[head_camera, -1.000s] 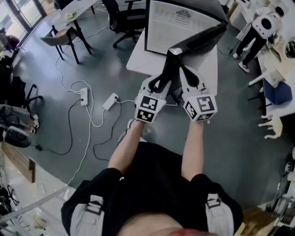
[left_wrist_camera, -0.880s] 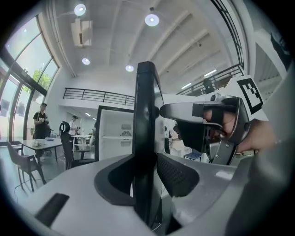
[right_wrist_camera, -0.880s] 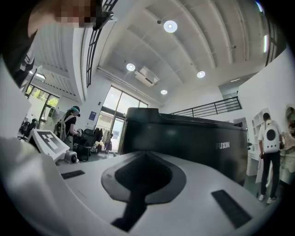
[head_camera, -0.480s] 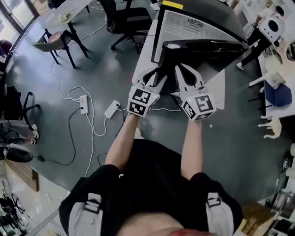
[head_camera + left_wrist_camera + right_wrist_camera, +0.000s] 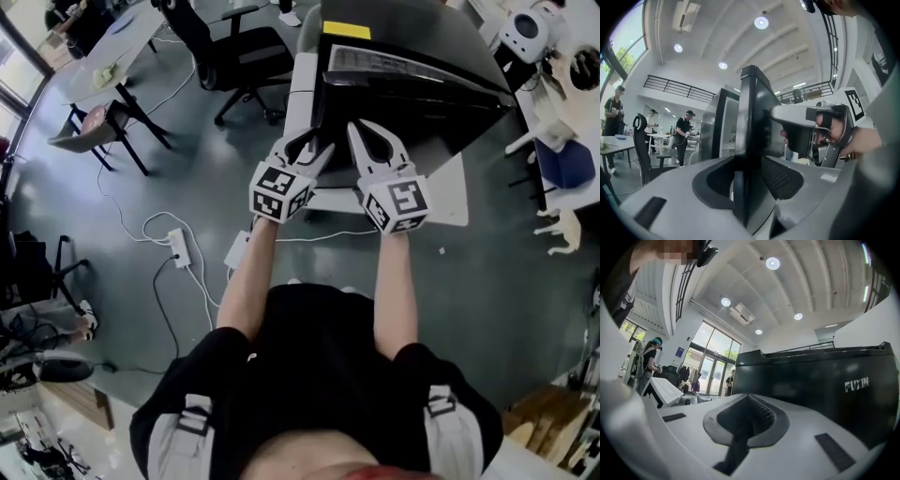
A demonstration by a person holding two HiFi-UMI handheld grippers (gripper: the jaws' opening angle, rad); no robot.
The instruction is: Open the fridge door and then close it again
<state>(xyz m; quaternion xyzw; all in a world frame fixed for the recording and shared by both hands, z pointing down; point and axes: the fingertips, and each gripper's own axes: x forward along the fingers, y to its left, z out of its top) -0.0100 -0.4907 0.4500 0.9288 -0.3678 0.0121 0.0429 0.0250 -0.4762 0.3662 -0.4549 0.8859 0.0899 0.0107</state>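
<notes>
The black fridge [image 5: 412, 33] stands straight ahead, and its door [image 5: 422, 103] lies almost against the body, with a narrow strip of the inside showing along the top. My left gripper [image 5: 314, 150] straddles the door's free edge [image 5: 754, 117]. Its jaws have just been opening, and thin gaps show on both sides of the edge between them. My right gripper [image 5: 367, 127] is shut and empty, its tips at the door's front. In the right gripper view the shut jaws [image 5: 747, 401] point past the glossy black lettered face [image 5: 825, 390].
The fridge rests on a low white platform [image 5: 441, 202]. Black office chairs [image 5: 234, 52] and desks stand to the left. Power strips and cables [image 5: 178, 248] lie on the grey floor. A white robot [image 5: 520, 33] is at the top right. People stand far off [image 5: 684, 136].
The door has swung from wide open to almost against the fridge. Both grippers have travelled forward with it, and the white inside is now nearly covered.
</notes>
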